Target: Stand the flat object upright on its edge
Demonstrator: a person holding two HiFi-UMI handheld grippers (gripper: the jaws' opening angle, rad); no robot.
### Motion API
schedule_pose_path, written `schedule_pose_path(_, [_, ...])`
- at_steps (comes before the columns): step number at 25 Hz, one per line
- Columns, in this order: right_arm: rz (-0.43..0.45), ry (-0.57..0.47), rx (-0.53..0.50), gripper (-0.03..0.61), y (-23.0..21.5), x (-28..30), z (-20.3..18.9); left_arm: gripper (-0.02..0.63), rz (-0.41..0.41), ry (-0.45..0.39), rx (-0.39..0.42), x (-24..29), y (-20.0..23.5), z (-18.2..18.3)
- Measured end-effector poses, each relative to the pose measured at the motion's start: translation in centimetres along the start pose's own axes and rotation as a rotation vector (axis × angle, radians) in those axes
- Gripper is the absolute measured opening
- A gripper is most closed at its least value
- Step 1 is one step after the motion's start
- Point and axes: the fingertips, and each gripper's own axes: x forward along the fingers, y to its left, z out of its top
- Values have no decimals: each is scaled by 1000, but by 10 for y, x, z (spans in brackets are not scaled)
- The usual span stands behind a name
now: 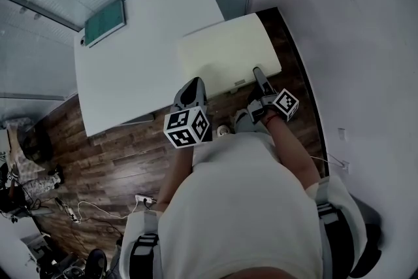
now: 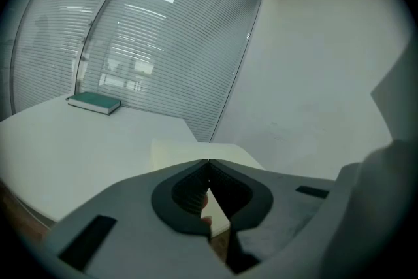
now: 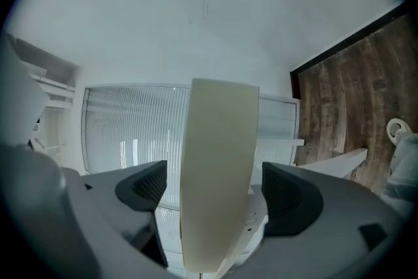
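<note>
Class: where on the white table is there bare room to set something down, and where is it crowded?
Bare: the white table between the green book and the cream board. Crowded: the board's near edge, beside the left gripper and right gripper.

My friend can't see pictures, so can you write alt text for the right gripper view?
A cream flat board runs up the middle of the picture, between the two dark jaws of the right gripper, which stand wide apart and do not grip it. Behind are window blinds, a white wall and, at the right, a dark wooden floor.
</note>
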Motion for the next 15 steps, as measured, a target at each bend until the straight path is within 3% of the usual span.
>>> schedule_pose_path(15, [36, 11, 2, 434, 3, 44, 8, 20, 77, -32, -20, -7, 24, 10])
